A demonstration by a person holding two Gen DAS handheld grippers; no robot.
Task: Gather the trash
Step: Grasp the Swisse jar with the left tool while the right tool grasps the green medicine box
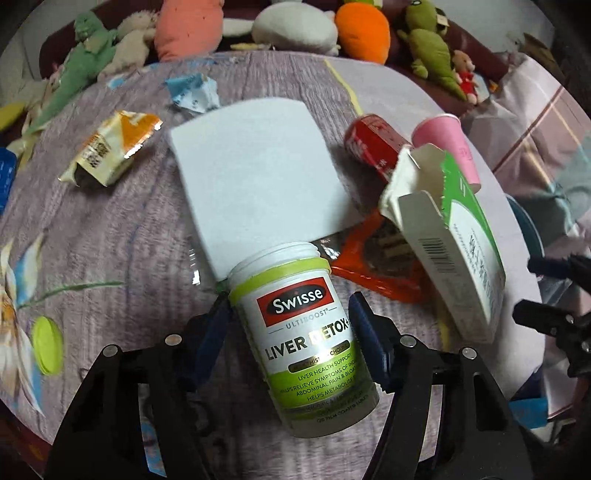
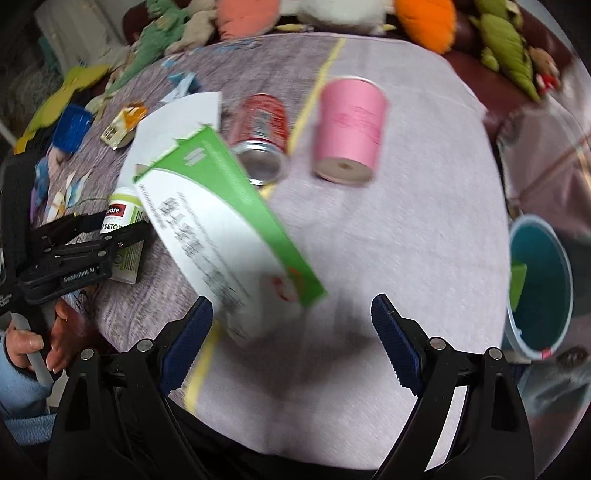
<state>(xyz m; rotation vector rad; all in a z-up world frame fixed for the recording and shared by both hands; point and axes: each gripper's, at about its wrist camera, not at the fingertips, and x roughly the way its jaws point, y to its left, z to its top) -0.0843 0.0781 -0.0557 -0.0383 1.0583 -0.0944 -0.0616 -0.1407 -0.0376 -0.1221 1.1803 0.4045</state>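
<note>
My left gripper (image 1: 290, 314) is shut on a white and green Swisse supplement bottle (image 1: 303, 332), open-mouthed, above the bed. The bottle also shows in the right wrist view (image 2: 123, 216), held in the left gripper (image 2: 110, 236). My right gripper (image 2: 291, 321) is open and empty; a green and white carton (image 2: 221, 229), blurred, hangs in the air just in front of it, apart from the fingers. The carton also shows in the left wrist view (image 1: 454, 236). A red can (image 2: 260, 136), a pink cup (image 2: 349, 129) and a white sheet (image 1: 255, 173) lie on the bed.
A teal bin (image 2: 539, 288) stands off the bed's right edge. An orange wrapper (image 1: 373, 262), a yellow snack packet (image 1: 110, 147), a crumpled blue paper (image 1: 194, 92) and a green lid (image 1: 46, 339) lie on the bedspread. Plush toys (image 1: 365, 31) line the far edge.
</note>
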